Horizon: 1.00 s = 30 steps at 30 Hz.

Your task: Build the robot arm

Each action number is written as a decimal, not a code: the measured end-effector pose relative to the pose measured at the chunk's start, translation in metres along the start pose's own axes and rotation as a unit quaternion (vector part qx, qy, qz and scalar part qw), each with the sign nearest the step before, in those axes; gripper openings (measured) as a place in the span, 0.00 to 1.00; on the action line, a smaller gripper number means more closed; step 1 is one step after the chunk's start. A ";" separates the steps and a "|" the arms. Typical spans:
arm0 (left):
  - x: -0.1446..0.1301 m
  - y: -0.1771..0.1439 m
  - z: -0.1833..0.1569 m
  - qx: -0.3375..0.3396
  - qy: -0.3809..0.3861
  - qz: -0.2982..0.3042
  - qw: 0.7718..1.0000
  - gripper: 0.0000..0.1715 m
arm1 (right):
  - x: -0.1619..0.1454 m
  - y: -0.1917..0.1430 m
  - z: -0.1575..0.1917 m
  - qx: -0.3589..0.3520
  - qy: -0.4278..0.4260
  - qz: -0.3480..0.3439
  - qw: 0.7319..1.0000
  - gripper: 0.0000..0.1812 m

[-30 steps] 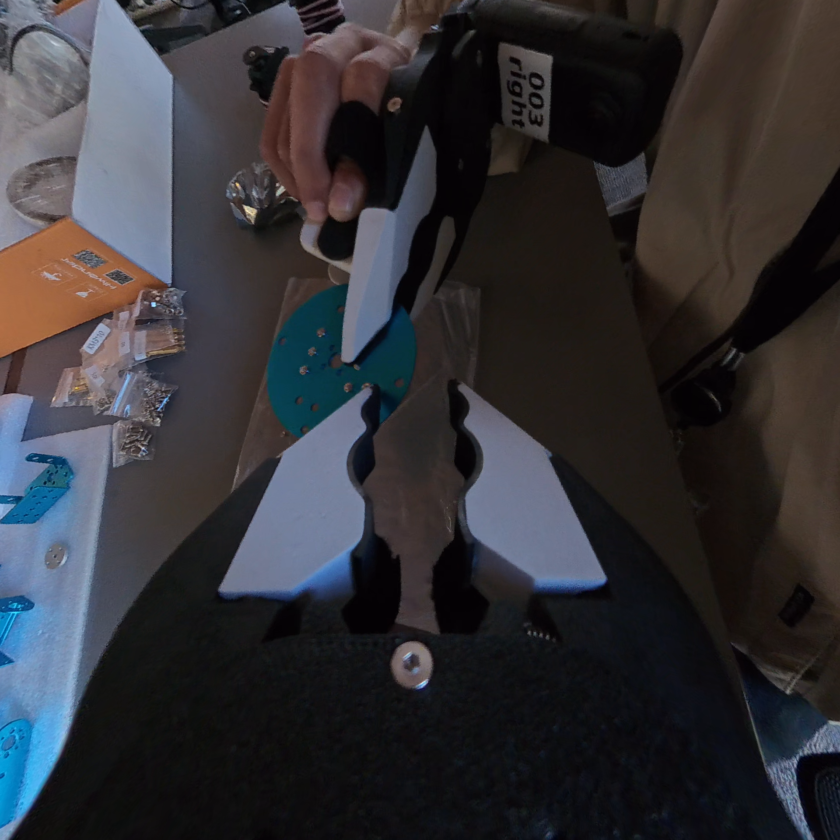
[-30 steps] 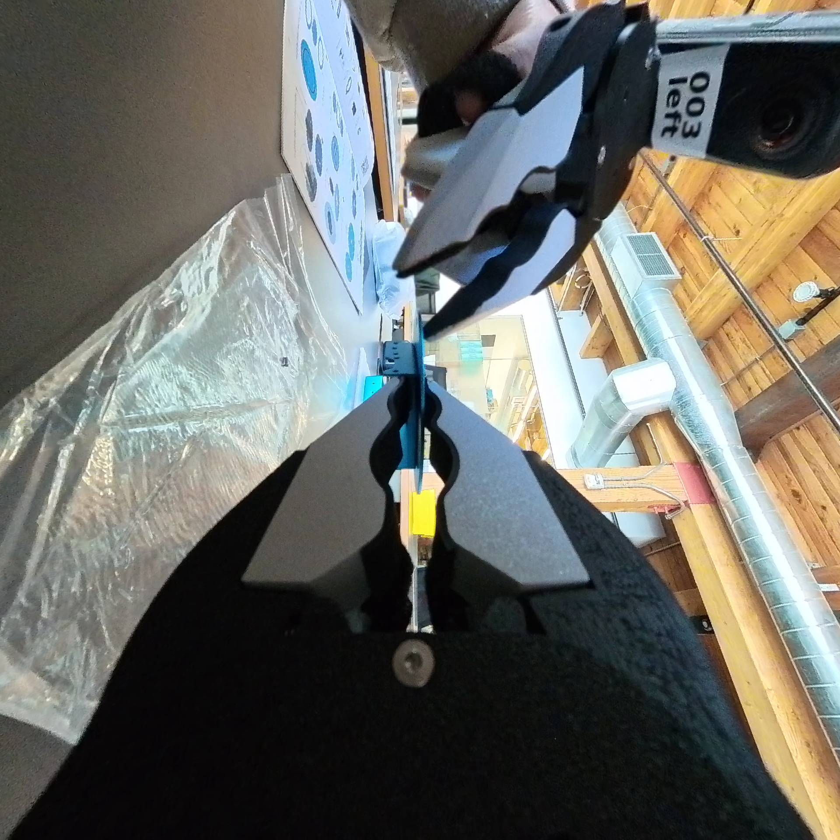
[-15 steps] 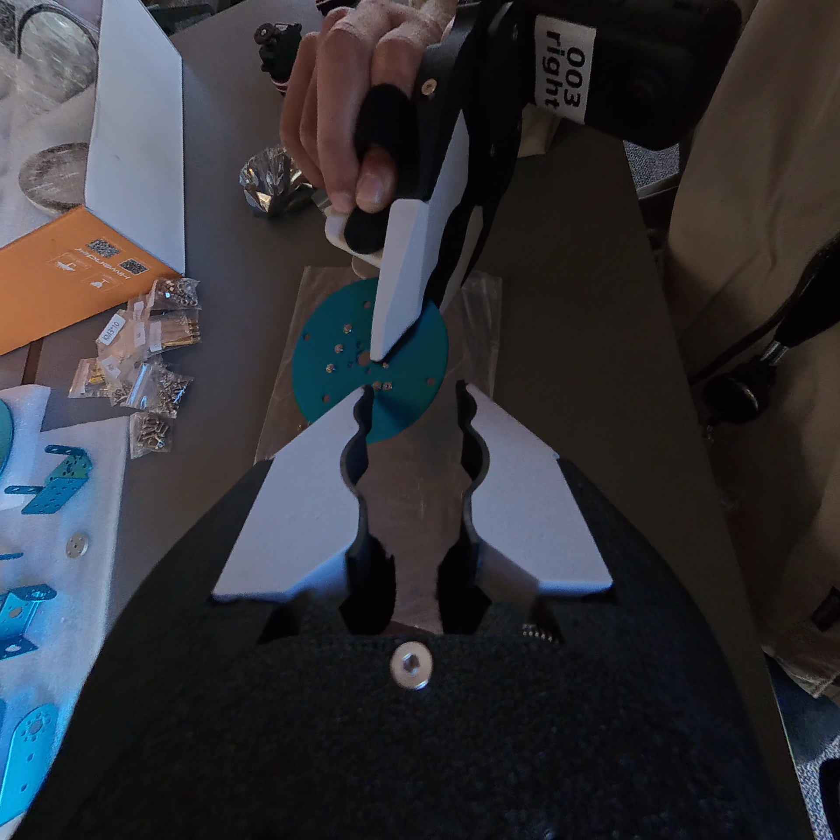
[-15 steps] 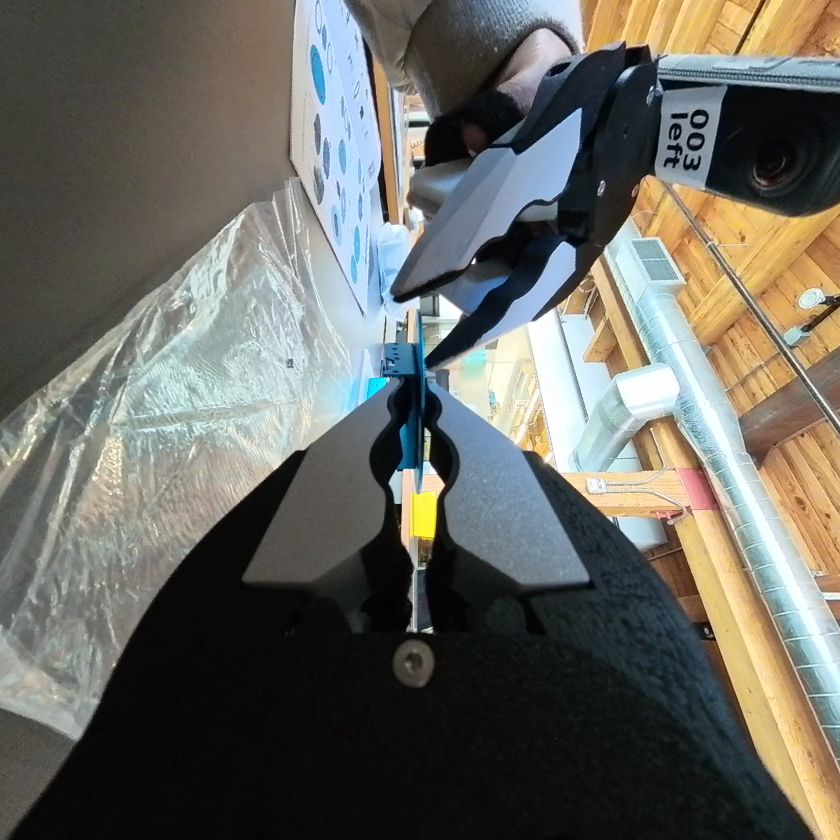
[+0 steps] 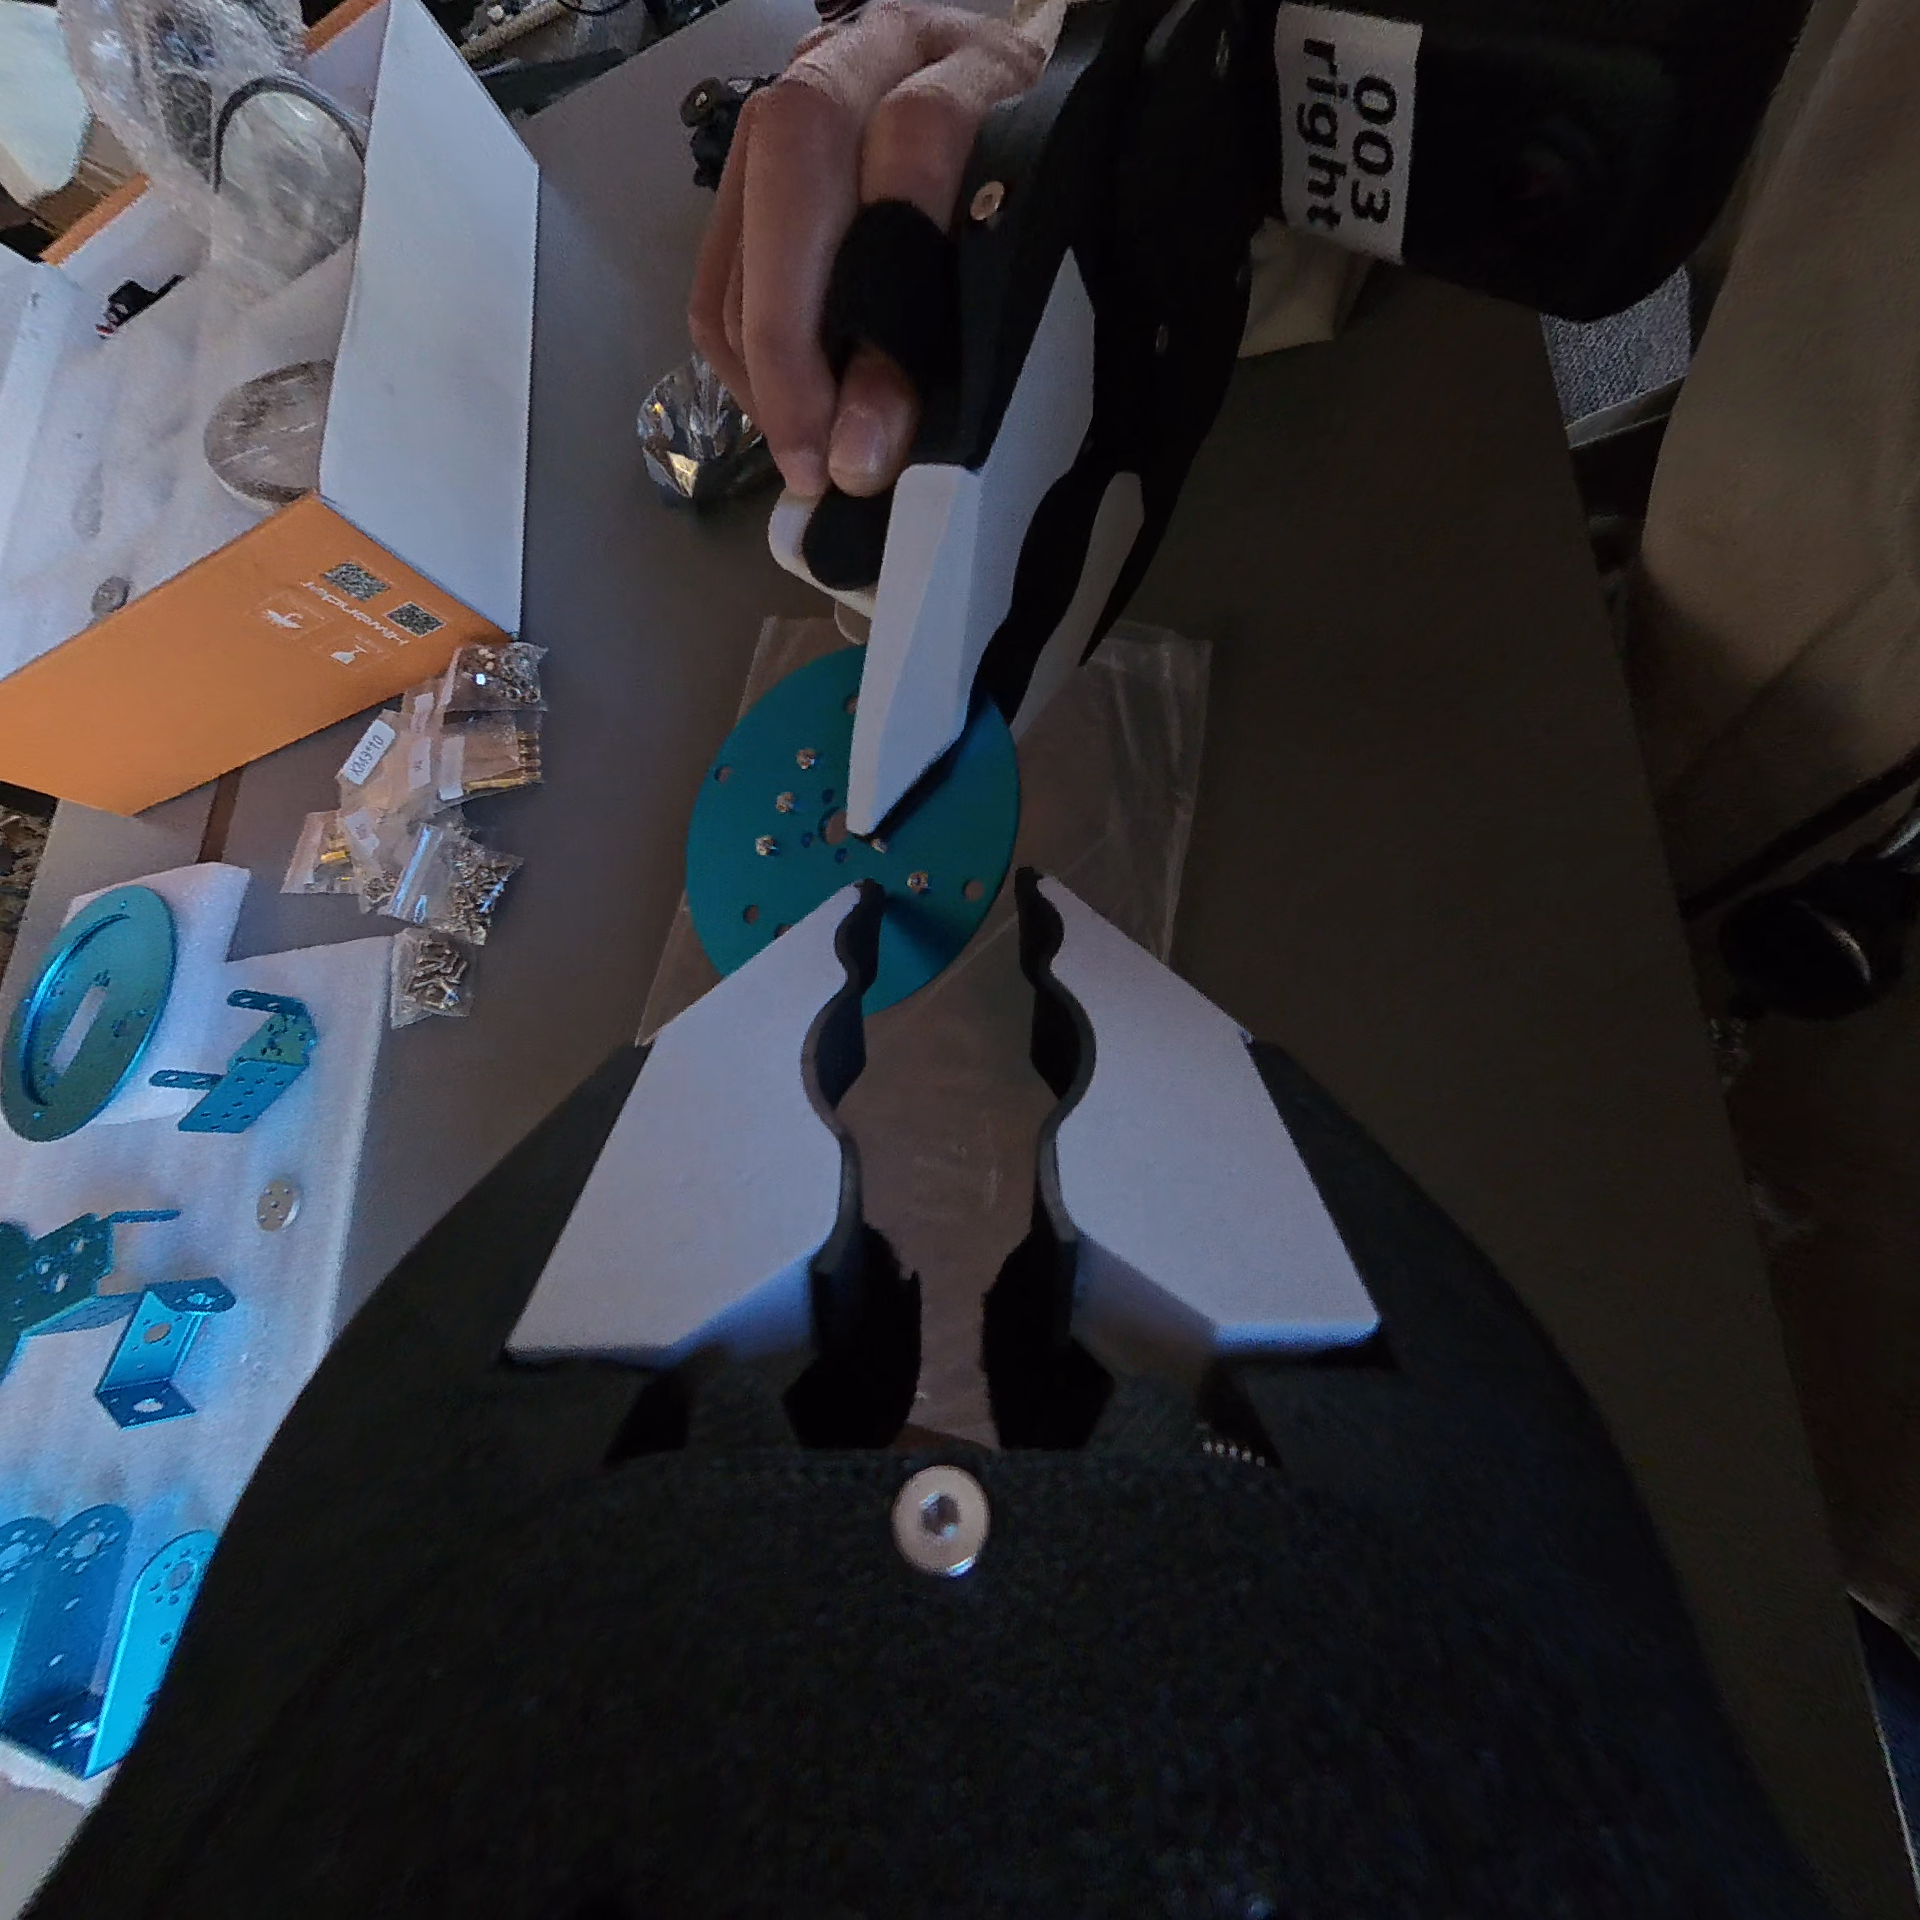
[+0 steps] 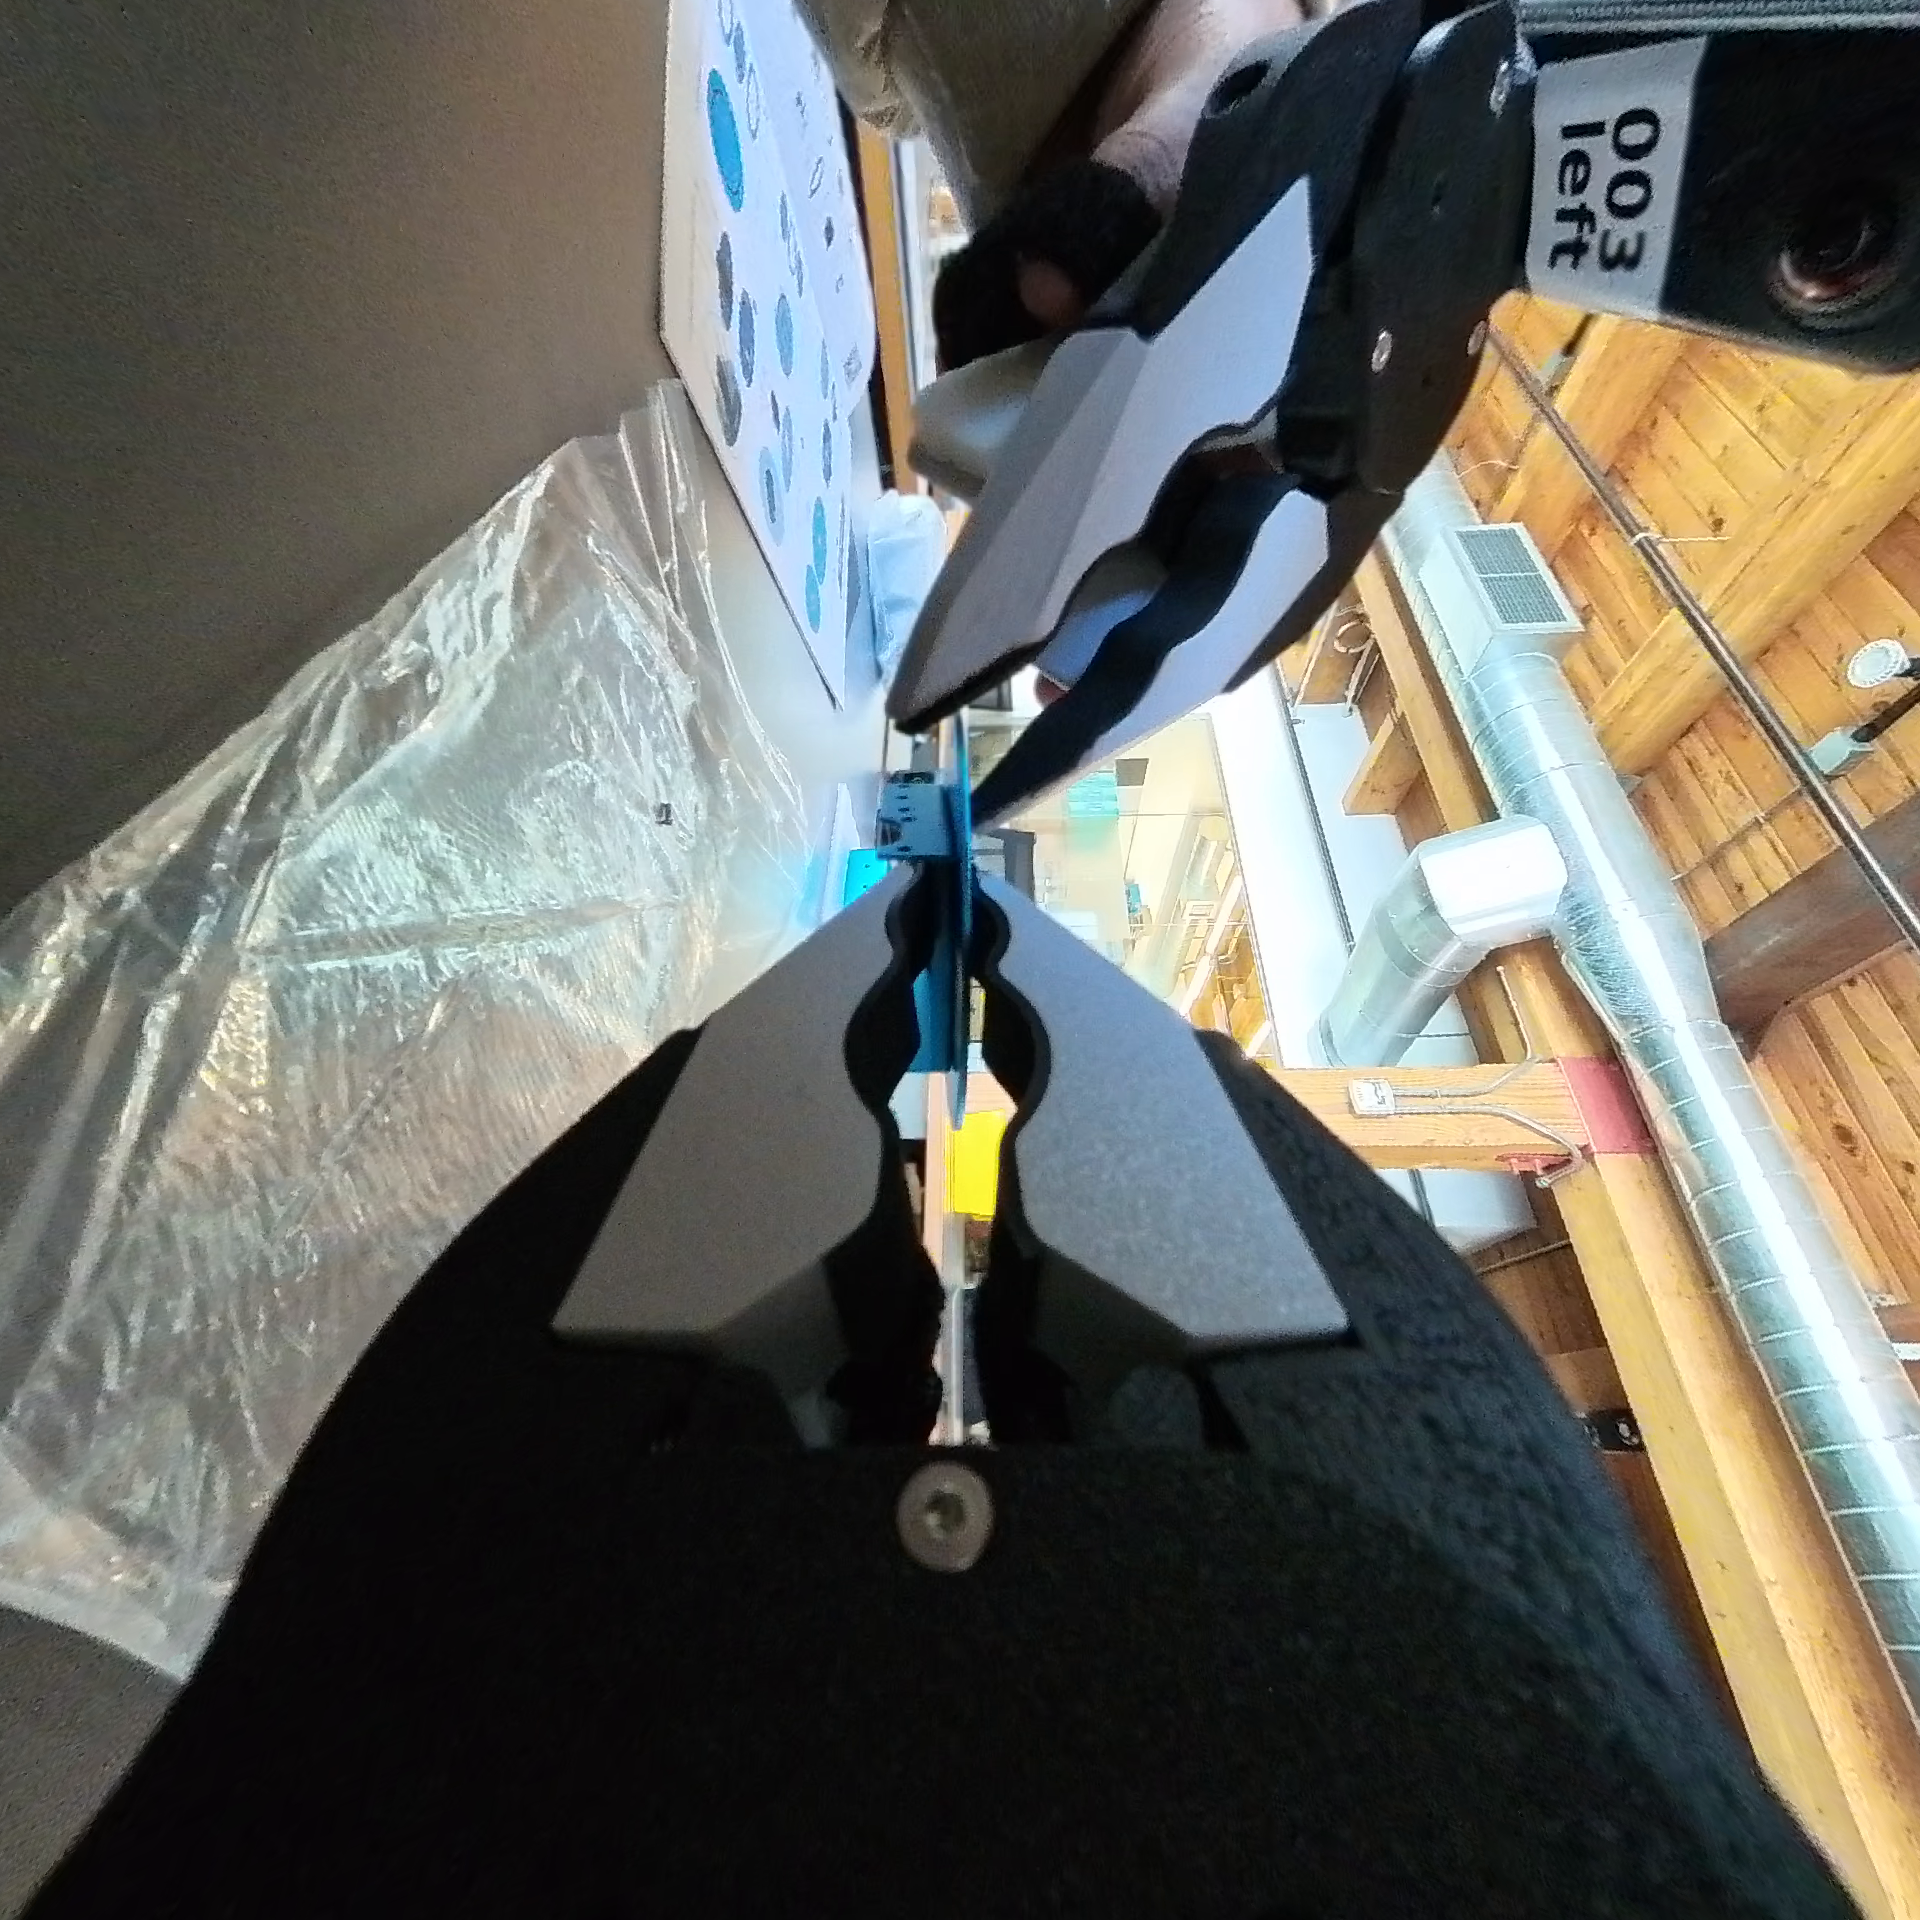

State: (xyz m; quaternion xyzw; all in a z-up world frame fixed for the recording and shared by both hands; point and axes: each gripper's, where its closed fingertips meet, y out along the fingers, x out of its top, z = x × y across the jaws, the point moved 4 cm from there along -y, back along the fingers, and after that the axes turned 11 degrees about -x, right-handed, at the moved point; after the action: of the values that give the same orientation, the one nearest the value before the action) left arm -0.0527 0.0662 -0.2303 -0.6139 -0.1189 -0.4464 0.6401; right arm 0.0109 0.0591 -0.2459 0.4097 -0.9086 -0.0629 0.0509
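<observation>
Left wrist view looks down on a grey table, where the left hand-held gripper has its two white fingers spread apart with nothing between them. Just past its fingertips a round teal disc with many small holes is held above a clear plastic bag that lies flat on the table. The right hand-held gripper comes down from above, held by a bare hand, and its fingers are closed on the disc near the middle.

Right wrist view shows the same disc edge-on, as a thin blue line pinched between the two dark fingers of the right hand-held gripper. A small blue bracket sits against the left face of the disc, just beyond the fingertips. The left hand-held gripper points at the disc from the upper right with its fingers apart, one tip on each side of the disc edge; I cannot tell if they touch it. The plastic bag is wrinkled beside it.

On the left part of the table lie small bags of screws, an orange and white box, and a white foam sheet with blue metal parts, among them a ring.
</observation>
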 end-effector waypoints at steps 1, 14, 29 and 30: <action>-0.001 0.001 -0.001 -0.002 -0.002 -0.001 1.000 0.15 | 0.000 0.000 0.001 0.001 -0.001 0.001 1.000 0.01; 0.002 0.000 -0.009 -0.021 -0.002 -0.012 1.000 0.12 | 0.003 0.000 0.002 0.004 -0.001 -0.007 1.000 0.01; 0.002 -0.006 -0.008 -0.032 -0.009 -0.020 0.999 0.08 | 0.003 0.000 0.000 -0.001 0.000 -0.007 1.000 0.01; 0.002 -0.005 -0.008 -0.030 -0.005 -0.020 0.999 0.08 | 0.003 0.000 0.000 -0.001 0.000 -0.007 1.000 0.01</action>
State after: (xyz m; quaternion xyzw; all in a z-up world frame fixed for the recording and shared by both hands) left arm -0.0583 0.0588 -0.2271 -0.6324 -0.1206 -0.4594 0.6119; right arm 0.0087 0.0569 -0.2459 0.4157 -0.9058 -0.0638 0.0507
